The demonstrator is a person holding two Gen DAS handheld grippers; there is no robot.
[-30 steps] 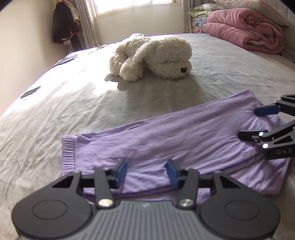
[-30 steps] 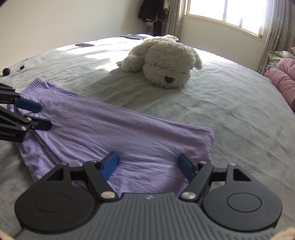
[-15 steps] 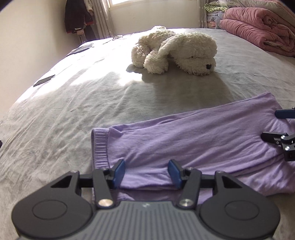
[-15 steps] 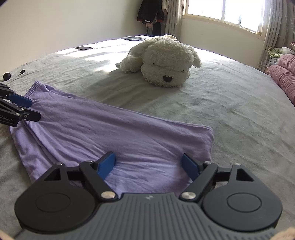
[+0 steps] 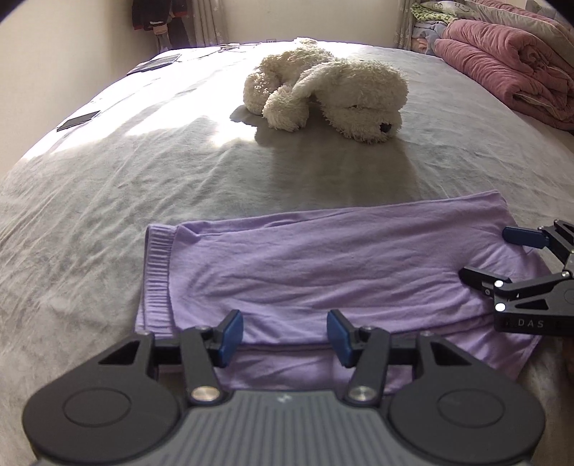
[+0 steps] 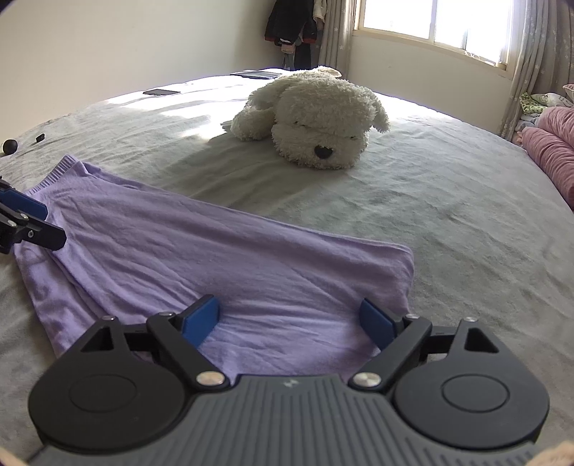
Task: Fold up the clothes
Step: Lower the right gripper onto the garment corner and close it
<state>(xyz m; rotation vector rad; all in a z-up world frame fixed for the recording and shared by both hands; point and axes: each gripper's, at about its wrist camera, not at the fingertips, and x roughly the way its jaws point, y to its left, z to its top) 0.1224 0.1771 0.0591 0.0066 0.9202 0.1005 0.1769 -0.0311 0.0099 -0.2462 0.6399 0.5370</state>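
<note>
1. A lilac knit garment (image 5: 340,272) lies folded into a long band across the near part of a bed covered with a grey sheet (image 5: 107,200). Its ribbed hem sits at the band's left end as the left wrist view shows it.

2. The left gripper (image 5: 285,335) hovers over the garment's near edge. Its blue pads (image 5: 229,337) stand a moderate way apart, with the cloth lying flat beneath them and nothing pinched.

3. The right gripper (image 6: 290,321) hangs over the band's other end. Its jaws are opening and already spread wide; the fabric lies under them, not gripped.

4. Each gripper shows at the edge of the other's view, both over the garment's ends.

5. A fluffy cream toy dog (image 6: 312,122) lies well beyond the garment, mid-bed, in a patch of sunlight, and casts a shadow toward it.

6. A rolled pink quilt (image 5: 509,68) is stacked at the far right side.

7. Flat dark items (image 5: 77,120) lie near the bed's far left edge.

8. A small black ball (image 6: 10,146) rests near the ribbed hem end.

9. Dark clothes (image 6: 292,25) hang in the far corner, beside a curtained window (image 6: 430,21).
</note>
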